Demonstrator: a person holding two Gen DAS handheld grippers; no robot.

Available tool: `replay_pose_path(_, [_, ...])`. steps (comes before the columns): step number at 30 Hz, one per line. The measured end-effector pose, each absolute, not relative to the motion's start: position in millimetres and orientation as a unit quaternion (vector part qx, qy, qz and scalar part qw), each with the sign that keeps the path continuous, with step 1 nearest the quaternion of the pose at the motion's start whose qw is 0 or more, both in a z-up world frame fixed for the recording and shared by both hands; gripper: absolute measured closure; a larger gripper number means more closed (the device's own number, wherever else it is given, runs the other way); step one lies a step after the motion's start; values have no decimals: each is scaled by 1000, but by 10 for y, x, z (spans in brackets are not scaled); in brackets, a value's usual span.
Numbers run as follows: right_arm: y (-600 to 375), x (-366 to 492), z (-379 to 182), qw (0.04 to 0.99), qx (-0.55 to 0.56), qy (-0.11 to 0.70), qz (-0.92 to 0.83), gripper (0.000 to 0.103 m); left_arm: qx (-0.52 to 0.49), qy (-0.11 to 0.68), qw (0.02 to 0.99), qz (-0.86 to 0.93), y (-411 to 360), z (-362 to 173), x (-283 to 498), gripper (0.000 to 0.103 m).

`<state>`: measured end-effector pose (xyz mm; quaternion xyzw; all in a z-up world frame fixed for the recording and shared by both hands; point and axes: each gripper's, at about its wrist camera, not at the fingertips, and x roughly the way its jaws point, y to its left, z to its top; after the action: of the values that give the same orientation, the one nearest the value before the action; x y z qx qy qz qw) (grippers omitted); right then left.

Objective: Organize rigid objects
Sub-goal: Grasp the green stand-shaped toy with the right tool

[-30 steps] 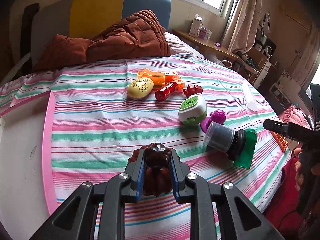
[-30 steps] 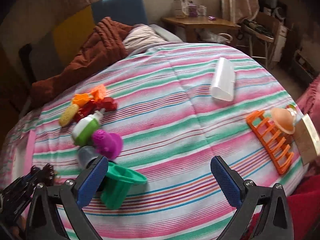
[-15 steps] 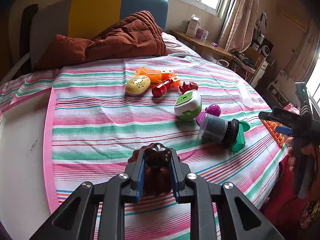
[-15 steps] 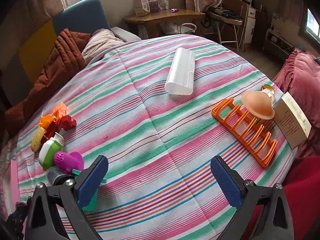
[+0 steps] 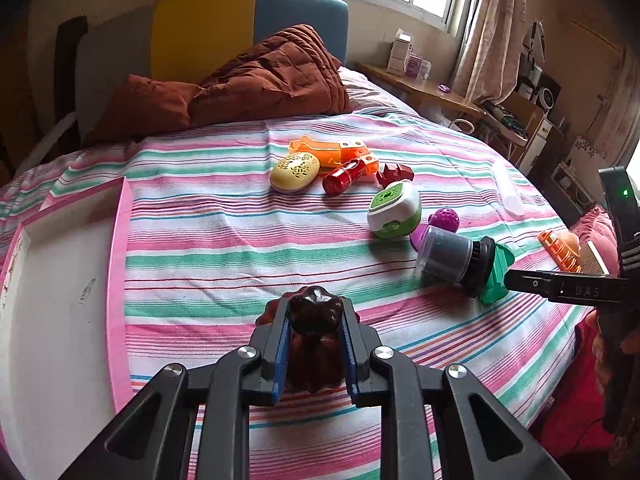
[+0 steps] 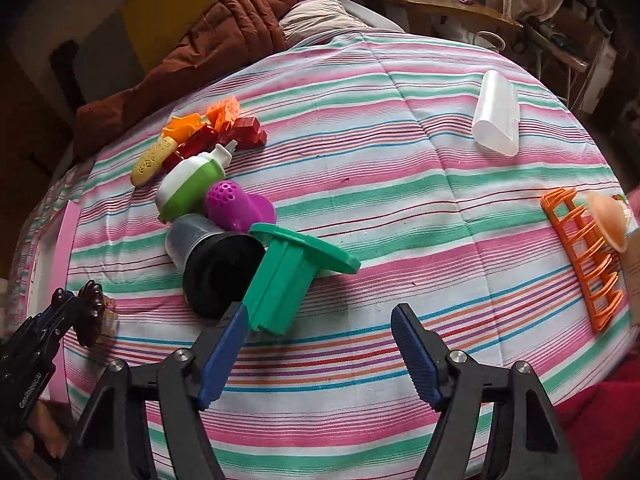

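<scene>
Gripping a dark brown, fluted, glossy plastic mould (image 5: 314,320), the left claw (image 5: 314,344) is clenched on it from both sides, its blue-lined fingers (image 5: 280,354) pressed flat to the ribbed walls. The mould hangs just above the pink, green and white striped bedsheet (image 5: 208,248), near the bed's front edge; whether it touches the cloth cannot be told. In the right wrist view the same mould (image 6: 93,312) shows at the far left, pinched in that claw.

The right claw (image 6: 320,350) stands wide open and holds nothing. Its left blue pad (image 6: 222,354) sits right beside the stem of a green plastic funnel-shaped piece (image 6: 288,280), which lies tilted on the sheet; actual contact cannot be told. Leaning against that green piece is a dark grey translucent jar with a black ribbed cap (image 6: 208,256), and behind it a purple perforated plastic strainer (image 6: 238,206) and a white-and-green plastic container (image 6: 188,186). Well apart to the right lie a translucent white plastic case (image 6: 496,114) and an orange plastic rack (image 6: 582,256).
</scene>
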<state>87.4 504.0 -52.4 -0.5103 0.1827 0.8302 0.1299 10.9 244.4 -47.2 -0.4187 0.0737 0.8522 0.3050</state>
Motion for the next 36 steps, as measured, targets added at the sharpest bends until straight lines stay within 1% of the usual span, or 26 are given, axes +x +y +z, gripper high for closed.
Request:
replay_pose_path(3, [4989,841,-592,124,-517,188,826,29,-417,79,302,854,2457,-473,129,82])
replay_pose_path(6, [4936,787,-680,125,-525,182,822,38,-414,86,296,856,2468,-468,151,82])
replay_pose_path(7, [4933,766,-703,120,-527,186,820,45,-413,88,294,858,2466,-467,157,82])
replay_pose_path(8, [4926,757,-717,120,-527,187,820,48,-411,90,292,859,2466,-461,163,82])
replay_pose_path(9, [4918,754,-710,124,-525,180,822,58,-409,92,291,860,2466,-455,172,82])
replay_pose_path(10, [4917,753,-699,124,-524,176,824,73,-407,94,289,861,2466,-450,179,82])
replay_pose_path(16, [5010,836,-589,128,-510,188,830,73,-402,101,284,865,2478,-433,181,82])
replay_pose_path(23, [5074,855,-385,155,-483,155,848,73,-403,105,279,865,2487,-455,179,82])
replay_pose_path(36, [5036,828,-449,153,-492,139,846,75,-401,115,278,865,2508,-475,215,82])
